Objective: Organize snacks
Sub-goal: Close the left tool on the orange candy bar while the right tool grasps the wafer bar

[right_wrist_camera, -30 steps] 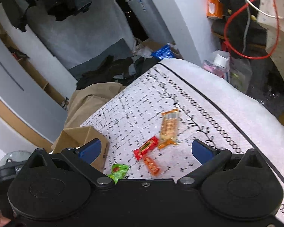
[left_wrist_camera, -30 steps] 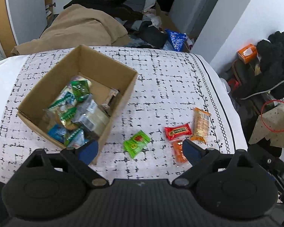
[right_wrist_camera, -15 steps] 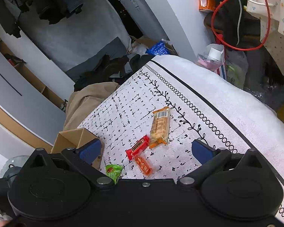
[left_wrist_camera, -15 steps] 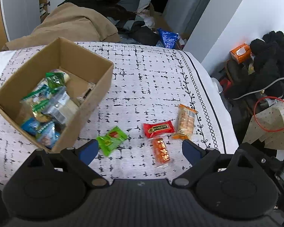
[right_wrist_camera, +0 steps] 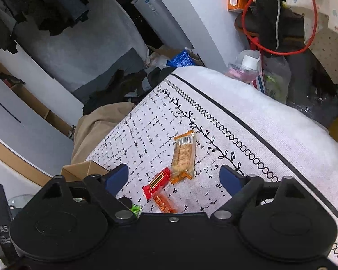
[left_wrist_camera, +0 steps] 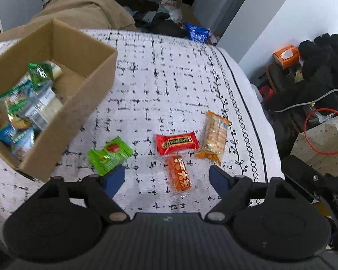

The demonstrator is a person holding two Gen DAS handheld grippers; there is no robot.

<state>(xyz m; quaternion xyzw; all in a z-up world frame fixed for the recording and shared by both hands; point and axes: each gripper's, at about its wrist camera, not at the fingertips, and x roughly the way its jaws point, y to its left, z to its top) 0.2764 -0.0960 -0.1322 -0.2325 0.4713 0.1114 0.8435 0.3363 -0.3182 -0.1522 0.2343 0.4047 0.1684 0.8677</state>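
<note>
Loose snacks lie on the patterned cloth: a green packet [left_wrist_camera: 110,155], a red bar [left_wrist_camera: 176,142], a small orange packet [left_wrist_camera: 179,175] and a long tan-and-orange cracker pack [left_wrist_camera: 214,133]. A cardboard box [left_wrist_camera: 87,99] at the left holds several wrapped snacks. My left gripper [left_wrist_camera: 166,180] is open, hovering just short of the small orange packet. My right gripper [right_wrist_camera: 174,178] is open too, above the red bar [right_wrist_camera: 157,182] and cracker pack [right_wrist_camera: 183,155], with the orange packet [right_wrist_camera: 164,204] at its base. Both hold nothing.
The cloth-covered table [left_wrist_camera: 169,72] ends at a rounded edge on the right, beside dark clothes, a red cable [left_wrist_camera: 322,132] and an orange tissue box [left_wrist_camera: 285,55]. A tan garment [left_wrist_camera: 83,11] lies beyond the far edge. A bottle [right_wrist_camera: 247,67] stands past the table.
Both grippers have come closer to the loose snacks, the left one shifting right so the box slid toward the left edge. Both stayed open.
</note>
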